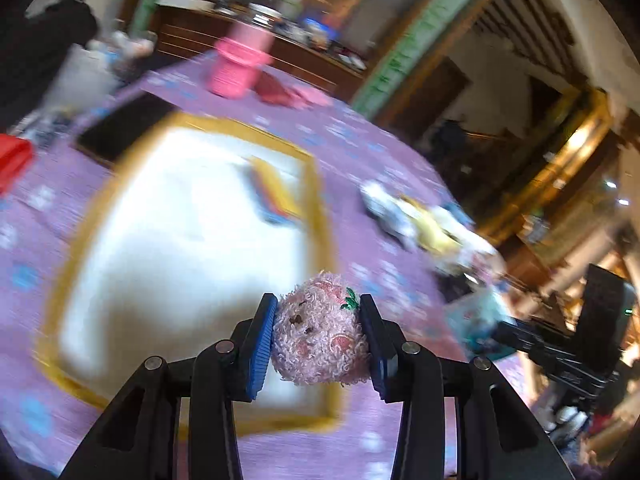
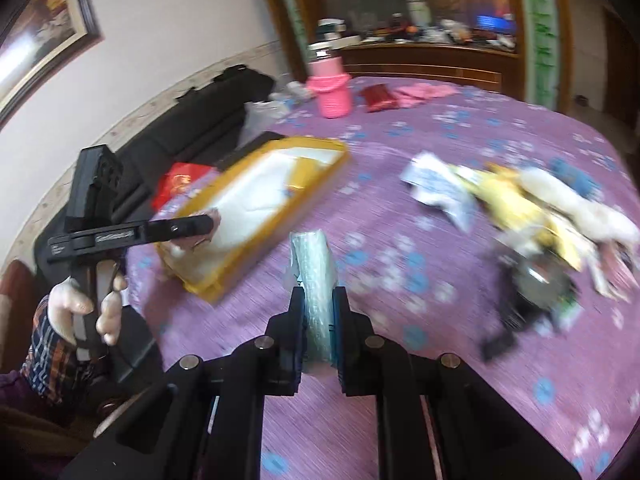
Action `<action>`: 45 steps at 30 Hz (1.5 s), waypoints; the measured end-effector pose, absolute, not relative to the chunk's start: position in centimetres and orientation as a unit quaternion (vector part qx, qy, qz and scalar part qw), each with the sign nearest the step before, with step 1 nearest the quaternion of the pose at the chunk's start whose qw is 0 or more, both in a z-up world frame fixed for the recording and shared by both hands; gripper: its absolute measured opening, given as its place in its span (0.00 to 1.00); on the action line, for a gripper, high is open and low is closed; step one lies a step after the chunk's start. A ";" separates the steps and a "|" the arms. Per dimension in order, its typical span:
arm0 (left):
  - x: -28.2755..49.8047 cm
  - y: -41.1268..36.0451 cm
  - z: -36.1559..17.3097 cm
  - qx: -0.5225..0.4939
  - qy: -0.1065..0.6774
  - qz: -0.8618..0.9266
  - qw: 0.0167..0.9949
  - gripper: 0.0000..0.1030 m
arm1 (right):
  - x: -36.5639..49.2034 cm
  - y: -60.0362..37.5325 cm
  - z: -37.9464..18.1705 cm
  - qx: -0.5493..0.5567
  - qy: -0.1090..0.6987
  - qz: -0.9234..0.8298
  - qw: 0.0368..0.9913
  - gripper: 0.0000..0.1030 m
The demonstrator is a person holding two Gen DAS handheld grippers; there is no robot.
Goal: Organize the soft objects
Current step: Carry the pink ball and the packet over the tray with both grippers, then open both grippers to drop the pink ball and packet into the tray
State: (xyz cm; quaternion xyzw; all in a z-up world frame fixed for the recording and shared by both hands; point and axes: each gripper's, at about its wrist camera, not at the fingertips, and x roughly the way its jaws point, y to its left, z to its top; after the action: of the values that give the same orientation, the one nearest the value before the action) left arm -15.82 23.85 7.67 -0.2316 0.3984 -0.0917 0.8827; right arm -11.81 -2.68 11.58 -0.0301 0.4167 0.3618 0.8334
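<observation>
My left gripper (image 1: 318,308) is shut on a pink curly plush ball (image 1: 320,340) with a small green leaf, held above the near right corner of a yellow-rimmed white tray (image 1: 320,208). A yellow and blue item (image 1: 276,196) lies in the tray. In the right wrist view, my right gripper (image 2: 318,296) is shut on a pale green wrapped packet (image 2: 314,256) above the purple tablecloth. The left gripper (image 2: 212,222) shows there over the tray (image 2: 316,196), held by a hand. A blurred pile of soft objects (image 2: 520,204) lies on the right of the cloth.
A pink cup (image 2: 332,92), a red packet (image 2: 380,98) and a pink cloth sit at the far side. A black object (image 2: 532,292) lies near the pile. A red box (image 2: 180,180) and a dark sofa (image 2: 180,128) are left of the tray.
</observation>
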 end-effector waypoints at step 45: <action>-16.4 33.3 8.9 -0.348 0.296 -0.018 0.890 0.75 | 8.0 21.0 6.7 0.046 0.497 0.362 0.787 0.16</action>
State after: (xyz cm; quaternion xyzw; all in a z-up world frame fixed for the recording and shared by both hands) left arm -16.42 33.28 8.85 -0.3480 0.2955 -0.0180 0.8895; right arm 8.04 21.02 6.74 0.0464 0.4973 0.3621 0.7870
